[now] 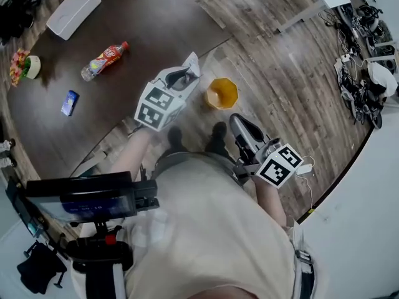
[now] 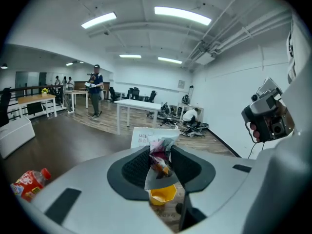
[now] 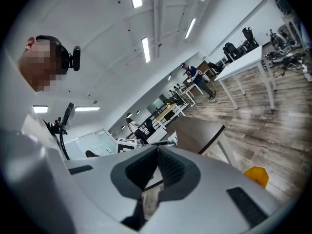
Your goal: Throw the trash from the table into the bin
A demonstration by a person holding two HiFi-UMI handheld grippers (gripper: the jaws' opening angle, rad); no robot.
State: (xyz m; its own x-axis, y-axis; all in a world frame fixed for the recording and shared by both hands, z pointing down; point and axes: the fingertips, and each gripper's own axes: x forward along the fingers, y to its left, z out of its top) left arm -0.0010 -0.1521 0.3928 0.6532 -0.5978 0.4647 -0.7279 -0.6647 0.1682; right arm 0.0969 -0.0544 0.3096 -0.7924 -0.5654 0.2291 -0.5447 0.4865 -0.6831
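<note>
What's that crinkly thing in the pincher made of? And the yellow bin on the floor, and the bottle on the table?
The wrapper looks like thin plastic film: creased, with colourful print and a greyish back. The yellow bin seems to be hard, smooth plastic: one even colour, faceted walls. The bottle looks like clear plastic, with a red label and cap.

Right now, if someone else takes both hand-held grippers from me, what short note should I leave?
Left hand-held gripper: shut on a crumpled wrapper, close to the yellow bin, not yet dropped.
Right hand-held gripper: shut, empty.
On the table: a bottle and a blue packet.
Done: wrapper picked up.
Left: drop it in the bin, then fetch those two.
</note>
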